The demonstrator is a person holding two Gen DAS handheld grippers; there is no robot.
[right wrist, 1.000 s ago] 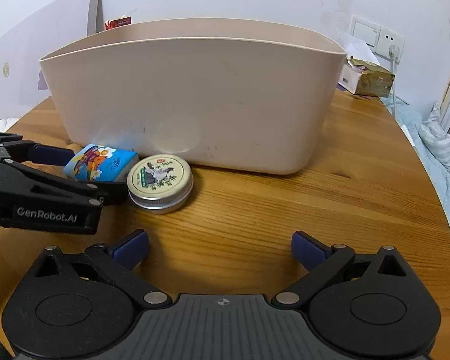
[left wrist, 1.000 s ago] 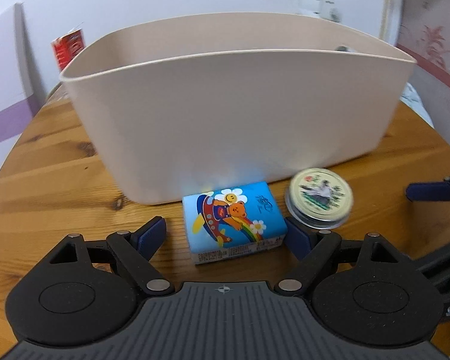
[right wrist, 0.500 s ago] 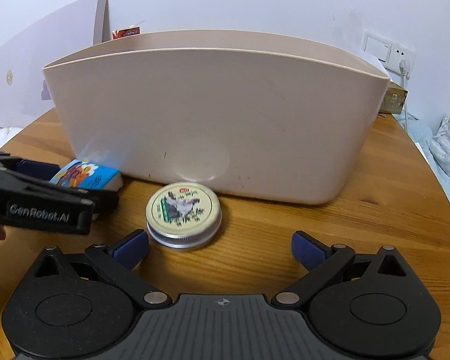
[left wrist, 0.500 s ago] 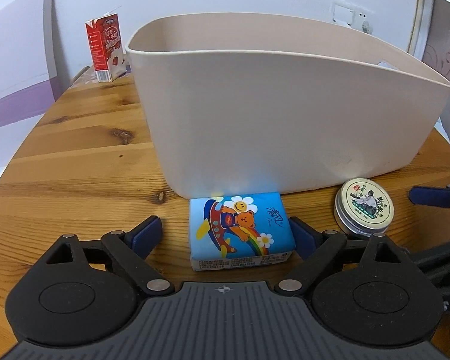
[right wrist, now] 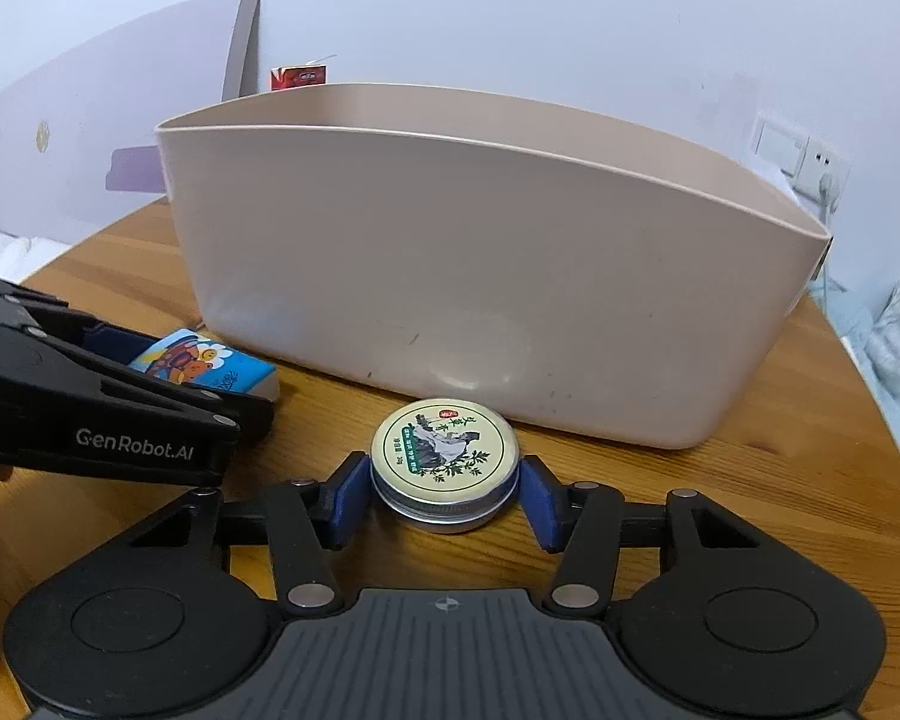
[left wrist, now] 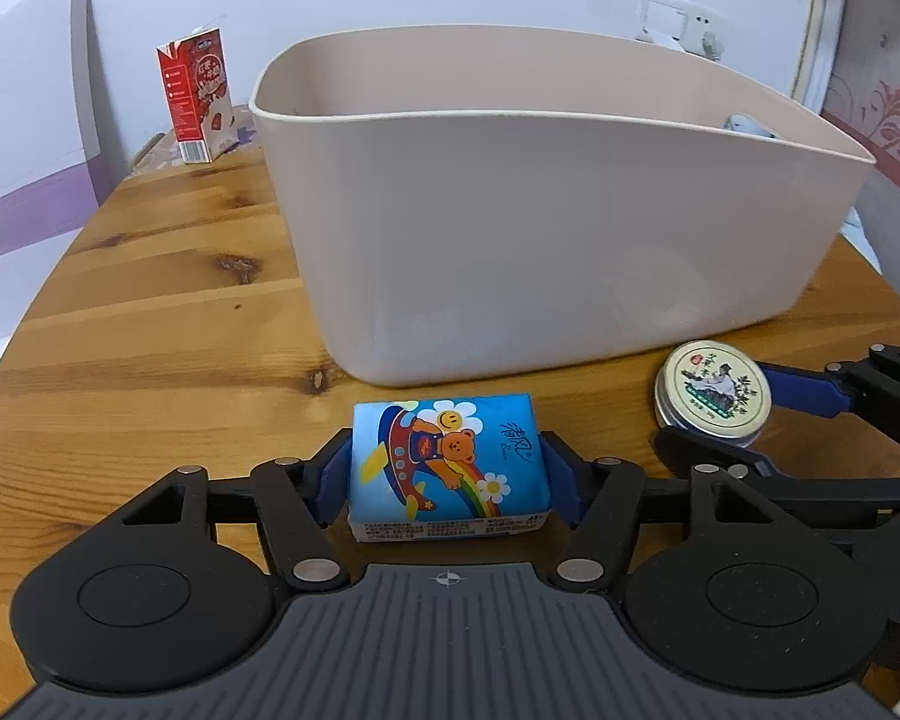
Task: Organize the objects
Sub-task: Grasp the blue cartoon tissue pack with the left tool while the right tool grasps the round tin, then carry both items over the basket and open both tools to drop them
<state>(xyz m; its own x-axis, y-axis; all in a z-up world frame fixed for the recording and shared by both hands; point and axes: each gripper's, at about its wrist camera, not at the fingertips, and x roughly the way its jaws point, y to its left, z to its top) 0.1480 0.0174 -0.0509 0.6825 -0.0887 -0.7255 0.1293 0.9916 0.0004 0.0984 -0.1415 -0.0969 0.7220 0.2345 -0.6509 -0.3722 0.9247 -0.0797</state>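
The left wrist view shows the whole red carton (left wrist: 197, 97) standing upright behind the left end of the beige bin (left wrist: 546, 228); the right wrist view shows only the carton's top edge (right wrist: 299, 75) above the bin's rim (right wrist: 480, 264). A pale object near the bin's far right end shows only in the left view, too little of it to name.

The left gripper (left wrist: 449, 480) has its jaws clamped on the short sides of a tissue pack (left wrist: 449, 463), which sits on the tabletop (left wrist: 150, 336) just in front of the bin's near wall. The pack is a soft, glossy blue rectangle printed with a bear, a rainbow and daisies. From the right wrist only a corner of it (right wrist: 210, 363) shows behind the left gripper's black arm (right wrist: 108, 414).

The right gripper (right wrist: 444, 495) has its blue-padded jaws pressed against both sides of a round tin (right wrist: 444, 459), just in front of the bin's middle. The tin is low and metal, with a cream lid bearing a green and black picture. In the left view the tin (left wrist: 713, 391) lies to the right of the pack.

The bin is smooth matte plastic, oval, with a thin rolled rim. The tabletop is round, varnished knotty pine.
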